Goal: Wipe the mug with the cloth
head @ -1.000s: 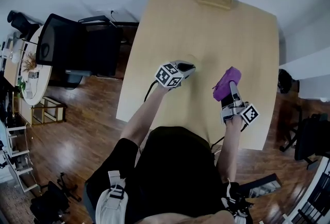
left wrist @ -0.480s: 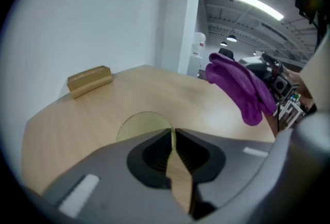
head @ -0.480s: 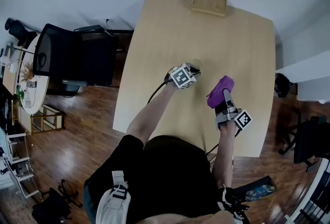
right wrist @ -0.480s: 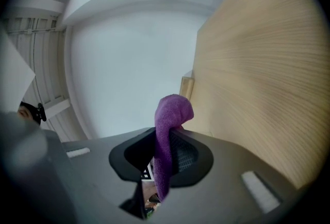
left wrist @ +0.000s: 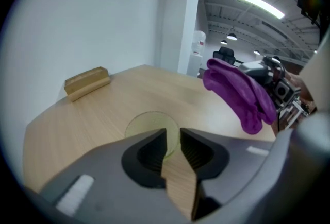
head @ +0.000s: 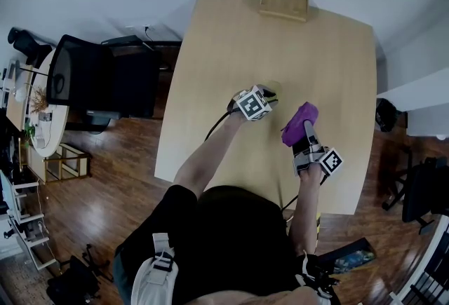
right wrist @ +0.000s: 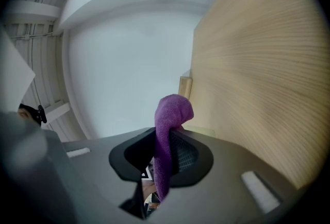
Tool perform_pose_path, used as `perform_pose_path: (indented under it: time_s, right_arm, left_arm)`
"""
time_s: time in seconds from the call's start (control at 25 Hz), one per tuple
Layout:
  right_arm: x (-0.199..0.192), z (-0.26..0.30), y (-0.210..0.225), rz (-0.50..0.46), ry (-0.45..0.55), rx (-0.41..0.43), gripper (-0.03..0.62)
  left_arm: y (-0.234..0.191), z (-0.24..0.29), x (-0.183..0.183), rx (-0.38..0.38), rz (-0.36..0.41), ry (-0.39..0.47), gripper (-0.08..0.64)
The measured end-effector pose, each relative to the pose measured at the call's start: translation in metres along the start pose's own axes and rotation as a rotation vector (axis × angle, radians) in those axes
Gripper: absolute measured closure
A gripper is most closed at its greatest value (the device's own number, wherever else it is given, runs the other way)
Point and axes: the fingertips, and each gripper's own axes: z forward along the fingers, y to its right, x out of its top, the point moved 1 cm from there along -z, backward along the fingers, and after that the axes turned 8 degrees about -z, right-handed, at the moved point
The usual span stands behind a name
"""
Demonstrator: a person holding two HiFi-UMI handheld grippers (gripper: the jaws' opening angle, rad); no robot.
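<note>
A pale green mug stands on the light wooden table; only its round top shows in the left gripper view. My left gripper sits right at the mug. Its jaws have just been opening, and the left gripper now stands open, with the mug's near edge in the gap and no pad pressing on it. Just to the right, my right gripper is shut on a purple cloth. The cloth sticks up out of the right gripper, and it also hangs at the right in the left gripper view.
A small wooden block lies at the table's far edge. A black office chair stands left of the table on the wood floor. The person's body is at the table's near edge.
My left gripper has moved right, closer to the cloth, and lower towards the table. The right gripper with the cloth has shifted a little left.
</note>
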Motion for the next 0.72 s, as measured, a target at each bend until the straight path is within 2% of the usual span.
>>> perform_pose_path:
  time_s: [0.2, 0.36, 0.44, 0.56, 0.72]
  right_arm:
    - [-0.001, -0.001, -0.003, 0.023, 0.009, 0.007, 0.529]
    - [0.000, -0.004, -0.004, 0.012, 0.012, 0.016, 0.531]
    - [-0.003, -0.005, -0.013, 0.032, 0.009, 0.041, 0.529]
    - [-0.010, -0.008, -0.024, 0.033, -0.005, 0.071, 0.529]
    - [-0.018, -0.014, -0.047, 0.052, -0.038, 0.140, 0.529]
  left_arm:
    - [0.006, -0.008, 0.006, 0.001, 0.009, 0.030, 0.434]
    - [0.014, -0.026, 0.011, 0.013, -0.020, 0.103, 0.433]
    - [0.023, -0.043, 0.011, 0.004, -0.091, 0.172, 0.433]
    - [0.044, -0.078, 0.001, -0.038, -0.248, 0.327, 0.433]
    - [0.073, -0.140, -0.026, -0.143, -0.545, 0.659, 0.433]
